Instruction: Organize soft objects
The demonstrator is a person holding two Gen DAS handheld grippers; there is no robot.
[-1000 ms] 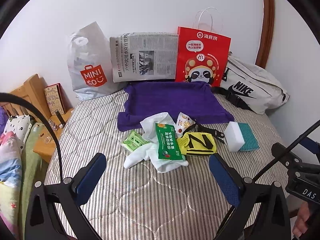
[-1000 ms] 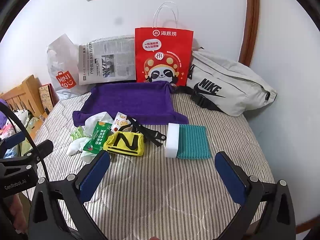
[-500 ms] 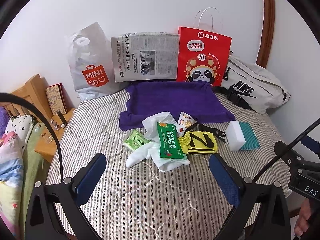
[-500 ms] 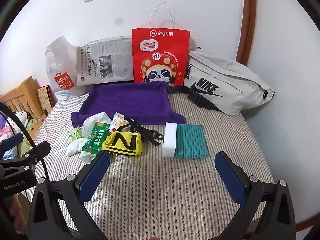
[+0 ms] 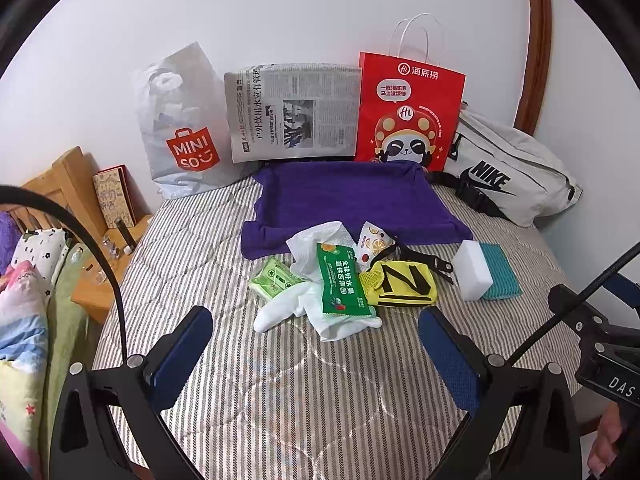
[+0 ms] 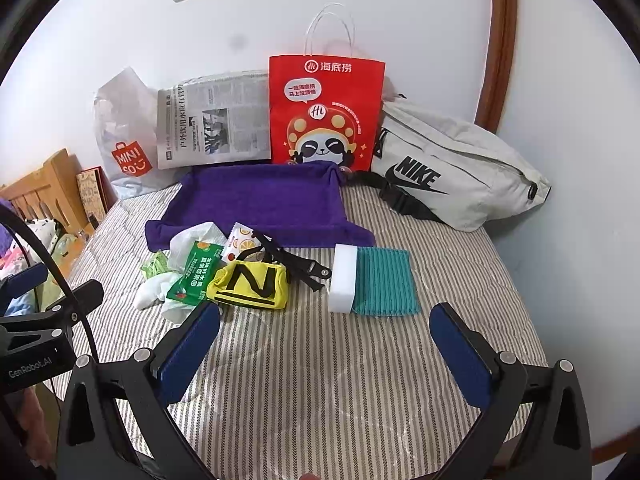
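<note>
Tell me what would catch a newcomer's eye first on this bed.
The bright red paper bag with a panda standing against the wall at the back stands out most, with the purple towel spread flat just in front of it. Nearer, a yellow pouch marked with a black N sits in a loose pile of packets and white cloth, and both grippers, left and right, hover open and empty over the striped mattress.
</note>
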